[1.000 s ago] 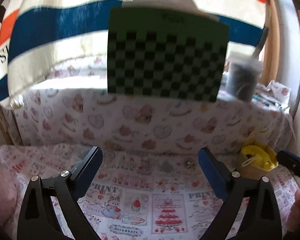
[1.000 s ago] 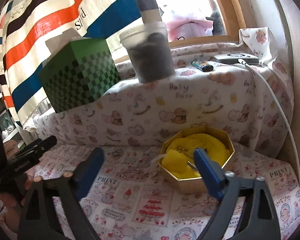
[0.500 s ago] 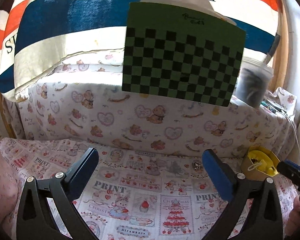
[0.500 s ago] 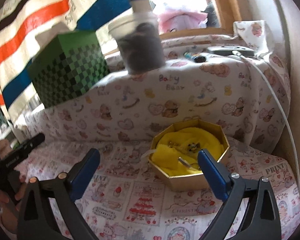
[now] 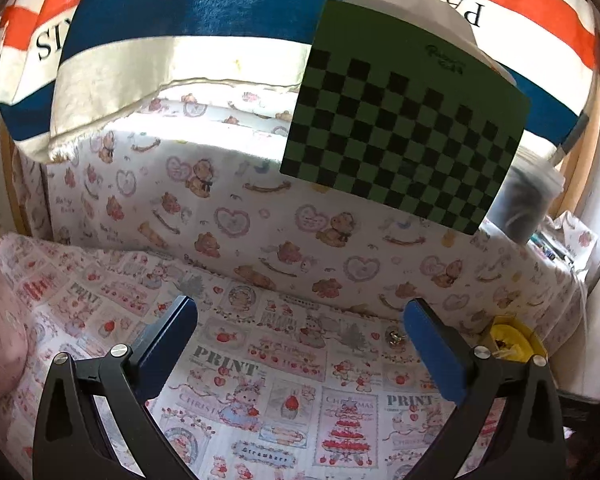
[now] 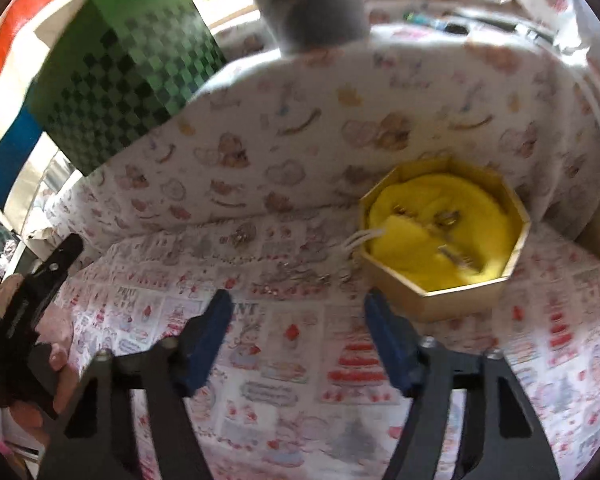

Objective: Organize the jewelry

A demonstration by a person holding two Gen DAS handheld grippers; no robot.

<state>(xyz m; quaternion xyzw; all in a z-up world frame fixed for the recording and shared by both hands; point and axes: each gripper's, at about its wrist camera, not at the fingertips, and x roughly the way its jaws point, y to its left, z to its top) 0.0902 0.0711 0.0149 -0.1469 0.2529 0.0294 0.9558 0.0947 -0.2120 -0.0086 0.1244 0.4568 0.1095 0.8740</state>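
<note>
An octagonal gold box (image 6: 460, 294) with yellow lining (image 6: 432, 252) sits at the right of the printed cloth; small metal pieces lie in it. It also shows in the left wrist view (image 5: 512, 340) at far right. A chain of jewelry (image 6: 300, 274) and a small brooch (image 6: 242, 234) lie on the cloth left of the box. The brooch shows in the left wrist view (image 5: 394, 336). My right gripper (image 6: 298, 312) is open and empty, just short of the chain. My left gripper (image 5: 300, 332) is open and empty, its body (image 6: 40, 280) at the left.
A raised ledge under teddy-bear cloth (image 5: 260, 220) runs along the back. On it stand a green checkered box (image 5: 404, 140) and a plastic cup (image 5: 528, 204). A striped banner (image 5: 180, 40) hangs behind. A white cable (image 6: 596, 112) runs down at right.
My right gripper has tilted down and moved closer to the chain and box, with narrower jaws. My left gripper has drifted left and back; the box has slid toward its right edge.
</note>
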